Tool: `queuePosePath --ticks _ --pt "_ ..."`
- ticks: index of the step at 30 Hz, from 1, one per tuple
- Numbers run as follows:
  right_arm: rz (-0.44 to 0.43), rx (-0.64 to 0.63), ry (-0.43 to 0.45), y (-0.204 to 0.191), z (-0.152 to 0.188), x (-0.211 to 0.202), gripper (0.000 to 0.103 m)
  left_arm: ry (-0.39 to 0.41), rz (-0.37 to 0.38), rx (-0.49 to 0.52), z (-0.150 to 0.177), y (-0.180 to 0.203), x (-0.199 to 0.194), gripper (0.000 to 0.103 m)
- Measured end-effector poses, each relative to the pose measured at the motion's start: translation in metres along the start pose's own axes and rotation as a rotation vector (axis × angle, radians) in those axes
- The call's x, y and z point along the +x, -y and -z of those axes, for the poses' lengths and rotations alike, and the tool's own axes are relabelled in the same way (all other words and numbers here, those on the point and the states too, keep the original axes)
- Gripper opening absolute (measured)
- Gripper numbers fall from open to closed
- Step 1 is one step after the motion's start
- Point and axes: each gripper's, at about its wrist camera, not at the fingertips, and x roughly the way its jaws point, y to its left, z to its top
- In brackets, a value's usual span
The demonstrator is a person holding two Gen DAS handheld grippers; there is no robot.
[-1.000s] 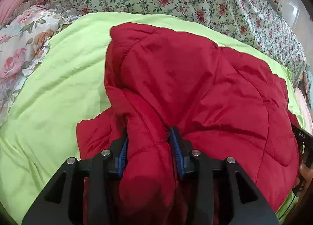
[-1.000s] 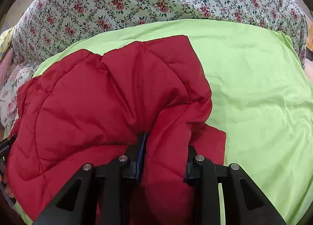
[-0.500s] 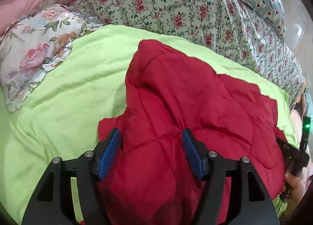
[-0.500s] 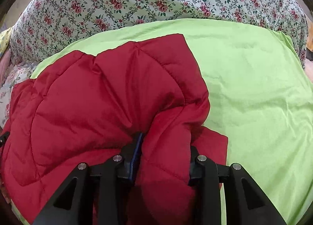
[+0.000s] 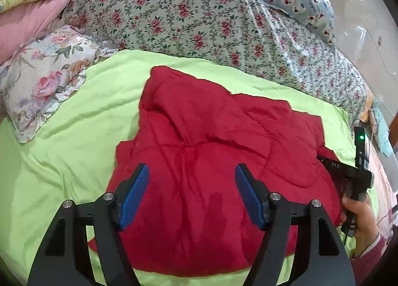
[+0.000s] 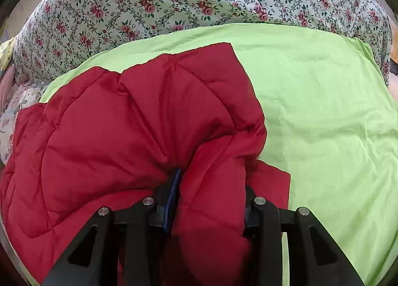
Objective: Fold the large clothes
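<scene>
Folding a red quilted jacket [image 5: 214,151] on the bed, one tool free and one clamped.
Left wrist view: your left tool [image 5: 192,192] hangs with its jaws spread wide over the near hem, gripping nothing; the puffy fill could spring the fold back up now that side is loose. The jacket lies bunched on the green sheet [image 5: 62,141], floral pillow [image 5: 42,79] well off to the left. Right wrist view: your right tool [image 6: 211,197] pinches a thick ridge of jacket [image 6: 139,126] between its pads; pulling from here alone risks dragging the whole bundle crooked, or slick fabric slipping out. Green sheet [image 6: 323,111] lies bare to the right.
</scene>
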Motion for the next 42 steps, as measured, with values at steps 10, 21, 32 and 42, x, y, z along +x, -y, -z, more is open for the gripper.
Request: queuePosePath --ticks 10,21,32,42 --pt "-0.070 0.083 0.120 0.025 0.021 -0.056 0.081 -0.040 0.031 0.011 0.018 0.010 0.002 0.071" --pt "-0.150 -0.013 0.145 -0.004 0.061 -0.104 0.081 -0.066 0.044 0.028 0.033 0.012 0.003 0.071" --pt "-0.148 -0.136 0.108 -0.045 0.111 -0.119 0.081 -0.082 0.065 0.058 0.056 0.027 -0.012 0.071" --pt "-0.144 -0.236 0.117 -0.087 0.124 -0.117 0.081 -0.087 0.067 0.163 0.065 0.068 -0.016 0.082"
